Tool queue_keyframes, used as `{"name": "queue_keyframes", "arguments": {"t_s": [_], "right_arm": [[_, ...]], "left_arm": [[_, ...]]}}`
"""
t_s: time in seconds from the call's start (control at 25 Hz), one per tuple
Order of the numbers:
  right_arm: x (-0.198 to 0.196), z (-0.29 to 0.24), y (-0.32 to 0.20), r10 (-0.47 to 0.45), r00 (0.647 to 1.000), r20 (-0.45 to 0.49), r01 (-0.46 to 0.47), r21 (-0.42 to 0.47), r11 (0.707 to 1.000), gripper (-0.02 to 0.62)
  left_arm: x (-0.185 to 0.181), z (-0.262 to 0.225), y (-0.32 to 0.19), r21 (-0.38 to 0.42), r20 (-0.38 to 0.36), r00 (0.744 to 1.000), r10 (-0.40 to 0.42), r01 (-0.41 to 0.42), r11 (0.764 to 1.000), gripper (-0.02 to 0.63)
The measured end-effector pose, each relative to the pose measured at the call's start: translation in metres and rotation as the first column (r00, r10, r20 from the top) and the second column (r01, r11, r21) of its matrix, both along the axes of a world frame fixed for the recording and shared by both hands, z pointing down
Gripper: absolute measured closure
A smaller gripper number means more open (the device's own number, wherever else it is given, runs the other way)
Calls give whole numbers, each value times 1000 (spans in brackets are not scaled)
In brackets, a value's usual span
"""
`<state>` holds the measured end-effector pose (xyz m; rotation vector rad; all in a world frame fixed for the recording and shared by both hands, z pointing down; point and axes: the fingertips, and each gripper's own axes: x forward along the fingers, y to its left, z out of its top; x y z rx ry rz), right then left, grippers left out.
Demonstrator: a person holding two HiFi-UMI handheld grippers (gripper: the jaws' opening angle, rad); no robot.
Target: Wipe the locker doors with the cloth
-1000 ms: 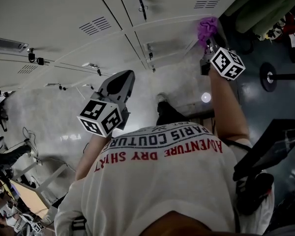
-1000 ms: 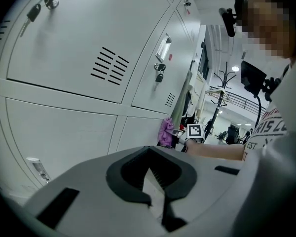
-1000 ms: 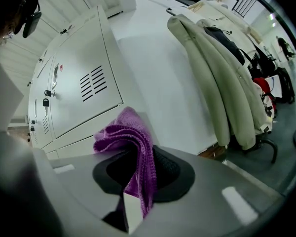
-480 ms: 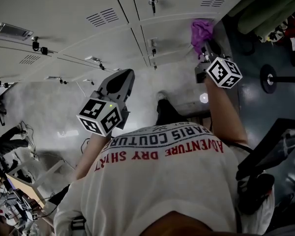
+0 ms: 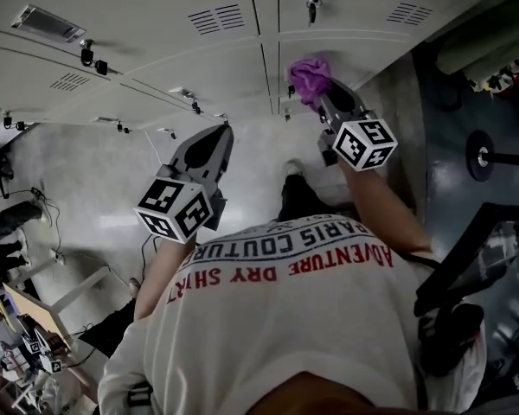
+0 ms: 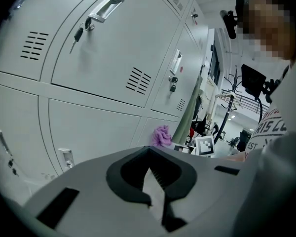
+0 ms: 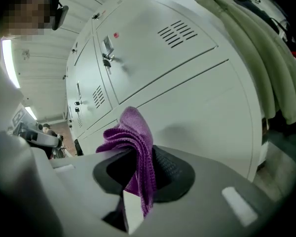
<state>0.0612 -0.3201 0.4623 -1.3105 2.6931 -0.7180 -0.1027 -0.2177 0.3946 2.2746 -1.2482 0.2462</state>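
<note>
From the head view, the right tongs (image 5: 322,100) reach up to the locker doors (image 5: 156,33) with the purple cloth (image 5: 310,71) bunched at their tip, beside the seam between two lower doors. Whether the cloth touches the metal cannot be told here. The left tongs (image 5: 213,138) hang lower, well apart from the doors.

In the left gripper view, the left tongs (image 6: 151,168) are drawn together with nothing between them. The cloth (image 6: 162,136) shows far off against a lower door.

In the right gripper view, the right tongs (image 7: 136,179) are clamped on the cloth (image 7: 133,142) at its folded middle, and loose folds stand up above the pinch. Pale coats (image 7: 256,48) hang to the right of the lockers.

The cloth looks soft, light and limp, so it will likely fold over instead of pressing flat. A grip low on the bunch, leaving a thick pad ahead of the tips, should keep fabric, not jaw, against the smooth painted door.
</note>
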Motion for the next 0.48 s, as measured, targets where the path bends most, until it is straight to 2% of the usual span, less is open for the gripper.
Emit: {"name": "queue_keyframes", "arguments": {"t_s": [0.24,0.48], "right_arm": [[-46,44,2,-87,994,-71,83,-56,995,518],[-58,73,-20,-55,993,-100,45,-103,994,518]], "left_arm": [[-25,1,8,-8,16,998,-61,61,998,606],[-45,7,15,-28,30,993,-112,113,993,606]]}}
